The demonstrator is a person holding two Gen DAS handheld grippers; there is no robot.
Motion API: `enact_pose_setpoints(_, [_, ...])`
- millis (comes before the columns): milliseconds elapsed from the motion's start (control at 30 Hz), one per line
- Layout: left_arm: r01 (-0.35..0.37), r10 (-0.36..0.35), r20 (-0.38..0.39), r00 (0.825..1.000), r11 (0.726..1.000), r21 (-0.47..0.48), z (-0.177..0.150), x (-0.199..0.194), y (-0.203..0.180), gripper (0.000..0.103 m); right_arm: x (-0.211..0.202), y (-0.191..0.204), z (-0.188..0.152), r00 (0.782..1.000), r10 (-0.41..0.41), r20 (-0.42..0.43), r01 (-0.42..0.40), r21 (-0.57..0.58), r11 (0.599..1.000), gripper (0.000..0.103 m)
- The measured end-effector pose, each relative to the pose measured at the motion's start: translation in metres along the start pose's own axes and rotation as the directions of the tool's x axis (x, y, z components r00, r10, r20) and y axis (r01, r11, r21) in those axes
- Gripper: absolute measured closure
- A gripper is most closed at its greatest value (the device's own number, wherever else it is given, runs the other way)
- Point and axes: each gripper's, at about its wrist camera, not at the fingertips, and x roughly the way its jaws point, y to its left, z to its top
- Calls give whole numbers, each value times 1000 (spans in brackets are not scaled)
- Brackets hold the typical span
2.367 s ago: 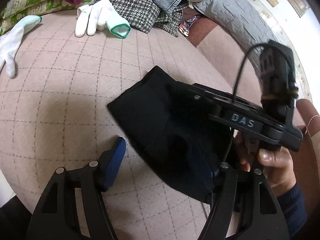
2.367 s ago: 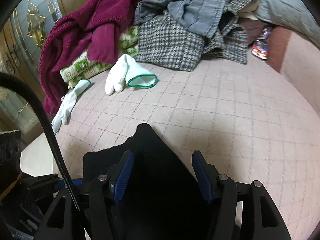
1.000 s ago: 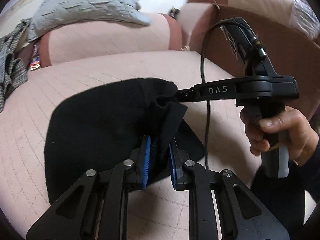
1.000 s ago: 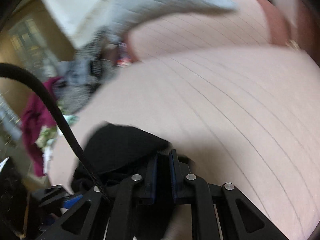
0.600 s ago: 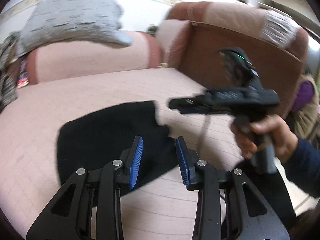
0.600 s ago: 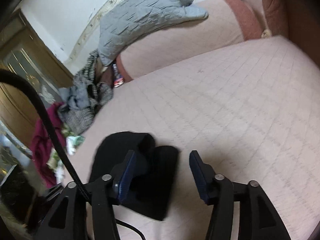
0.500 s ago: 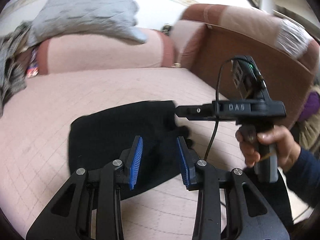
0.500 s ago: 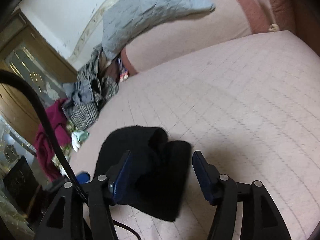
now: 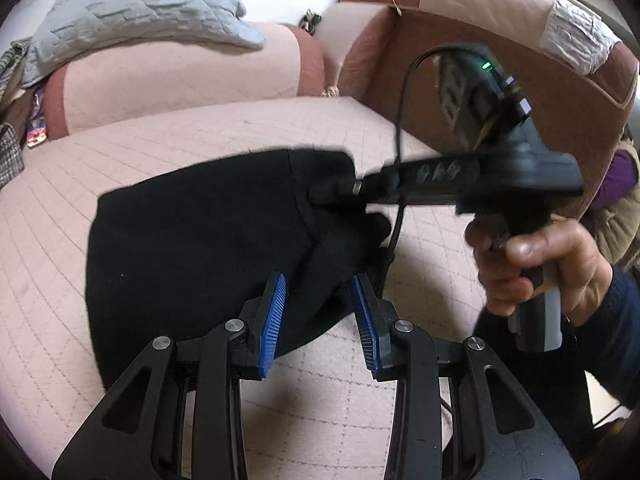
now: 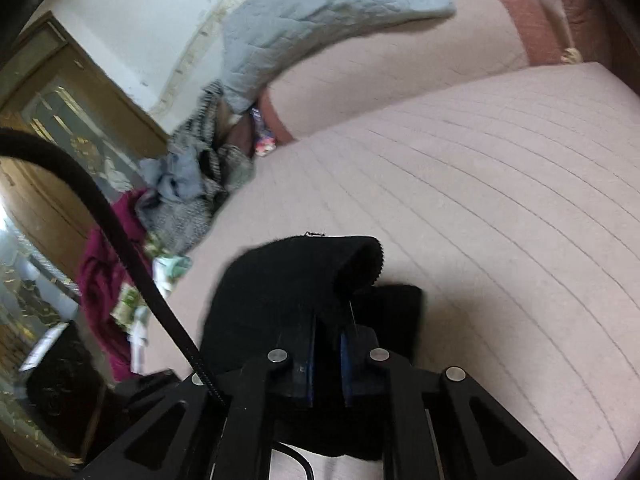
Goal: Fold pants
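The black pants (image 9: 192, 236) lie folded on the pink quilted sofa seat (image 9: 240, 124). My left gripper (image 9: 320, 304) is open, its blue pads either side of a raised fold at the pants' near right edge. My right gripper (image 9: 320, 194) reaches in from the right and is shut on the pants' right edge. In the right wrist view the right gripper (image 10: 327, 340) is shut on the black fabric (image 10: 288, 280), lifting a flap.
A grey quilted blanket (image 9: 136, 16) drapes over the sofa back. The brown armrest (image 9: 500, 60) rises at the right. A pile of clothes (image 10: 188, 192) and a maroon garment (image 10: 104, 276) lie at the seat's far end, beside a wooden cabinet (image 10: 52, 120).
My right gripper was open half a second ago and has now shut on the pants' edge. My left gripper stays open and has moved closer over the fold.
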Motion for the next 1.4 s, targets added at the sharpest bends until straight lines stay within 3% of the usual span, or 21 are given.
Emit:
enact_pose_setpoints(133, [-18, 18, 4, 1000, 1000, -23, 8, 1, 7, 69, 17, -11, -14, 997, -60, -44, 61, 32, 998, 94])
enact_pose_setpoints(200, [-28, 29, 33, 999, 999, -41, 12, -9, 13, 69, 10, -13, -10, 998, -60, -32, 62, 65, 996, 86])
enact_pose_setpoints(233, [-42, 45, 49, 998, 998, -51, 14, -14, 17, 69, 6, -13, -8, 996, -84, -22, 85, 68, 994, 76])
enact_pose_setpoints(267, [-68, 71, 63, 995, 996, -58, 15, -19, 21, 69, 1, -12, -6, 994, -112, -9, 112, 64, 992, 75])
enact_pose_setpoints(367, [-141, 148, 74, 986, 985, -96, 23, -22, 36, 69, -22, -6, 2, 987, -152, 56, 151, 16, 988, 75])
enact_pose_setpoints(533, [-213, 227, 37, 973, 952, -219, 32, -15, 67, 69, -25, 24, 14, 991, -68, 113, 79, -98, 992, 75])
enact_pose_setpoints(667, [-247, 258, 7, 966, 932, -264, 34, -5, 85, 69, 4, 35, 21, 979, -168, 112, 185, -161, 969, 75])
enact_pose_setpoints(767, [-260, 270, -5, 963, 923, -283, 36, 0, 94, 69, 23, 37, 25, 976, -195, 93, 210, -210, 955, 75])
enact_pose_setpoints(967, [-303, 301, -50, 952, 916, -265, 37, 20, 97, 69, 47, 14, 25, 958, -284, 26, 284, -191, 940, 74])
enact_pose_setpoints(1233, [-349, 348, -49, 936, 908, -230, 33, 26, 92, 68, 51, 4, 22, 965, -263, 17, 262, -168, 950, 74])
enact_pose_setpoints(1400, [-353, 353, -44, 935, 905, -236, 33, 20, 89, 68, 26, 15, 20, 971, -235, 34, 237, -175, 956, 72])
